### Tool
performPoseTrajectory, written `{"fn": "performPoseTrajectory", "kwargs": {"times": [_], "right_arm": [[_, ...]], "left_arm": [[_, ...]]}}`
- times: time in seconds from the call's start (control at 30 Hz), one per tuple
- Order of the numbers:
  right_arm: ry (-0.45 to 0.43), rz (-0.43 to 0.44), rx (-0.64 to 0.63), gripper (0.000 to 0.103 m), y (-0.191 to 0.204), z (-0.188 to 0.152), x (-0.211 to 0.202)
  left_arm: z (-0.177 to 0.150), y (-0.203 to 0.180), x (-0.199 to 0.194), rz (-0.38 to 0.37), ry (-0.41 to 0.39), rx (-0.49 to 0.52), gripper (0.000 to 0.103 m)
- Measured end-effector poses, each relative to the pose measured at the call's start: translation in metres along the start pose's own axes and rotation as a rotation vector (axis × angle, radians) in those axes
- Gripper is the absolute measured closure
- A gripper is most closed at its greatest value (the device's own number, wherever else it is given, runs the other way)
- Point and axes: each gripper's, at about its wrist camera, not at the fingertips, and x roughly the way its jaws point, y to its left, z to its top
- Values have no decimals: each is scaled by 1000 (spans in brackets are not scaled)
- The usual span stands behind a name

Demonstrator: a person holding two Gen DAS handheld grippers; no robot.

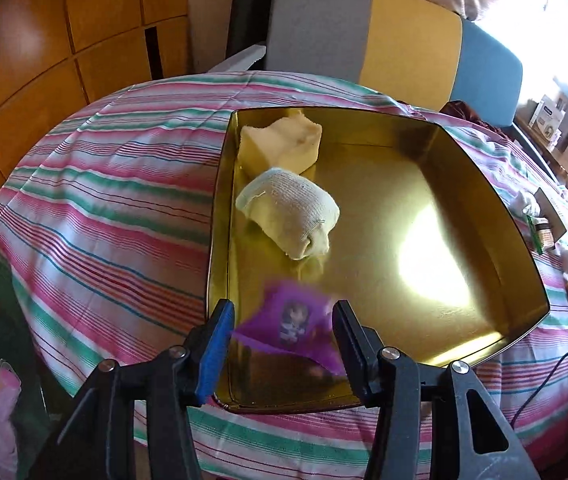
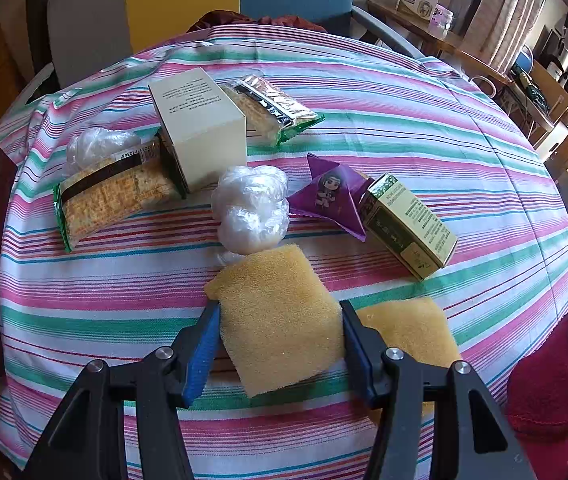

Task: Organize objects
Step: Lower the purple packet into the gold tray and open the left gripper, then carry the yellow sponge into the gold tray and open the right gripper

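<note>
In the left wrist view a gold tin [image 1: 495,216] lies open on the striped tablecloth. It holds a yellow folded cloth [image 1: 284,142] and a rolled white cloth [image 1: 291,212]. My left gripper [image 1: 284,328] is open over the tin's near end, with a blurred purple packet [image 1: 287,326] loose between its fingers. In the right wrist view my right gripper [image 2: 280,332] is shut on a yellow sponge [image 2: 280,316]. A second sponge [image 2: 411,332] lies beside it. Beyond are a purple packet [image 2: 331,196], a plastic-wrapped ball [image 2: 252,208] and a green box [image 2: 407,224].
Further back stand a cream box [image 2: 200,124], two cracker packs [image 2: 116,196] [image 2: 272,108] and another plastic ball [image 2: 96,144]. A red cloth [image 2: 559,372] lies at the right edge. Chairs [image 1: 363,40] stand behind the round table. A cable [image 1: 551,376] trails at right.
</note>
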Motion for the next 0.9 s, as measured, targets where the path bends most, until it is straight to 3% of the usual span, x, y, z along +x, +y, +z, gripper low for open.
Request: {"fn": "performPoseTrajectory", "kwargs": {"times": [0.2,0.5,0.77,0.9], "right_arm": [[-1,4,-4,45,-1,0,0],[-5,79,-41,46,11,-8,-15],[-81,188,-64,46,38,-23,-63],[-127,267,-130,46,74,-20,-90]], "left_arm": [[-1,0,-8,12,-25,5,51],[5,-1,-28,30,-101,-7,51],[7,-3,-37,66,-141,-13,45],[6,-3,-39,66,-149,-24,45]]}}
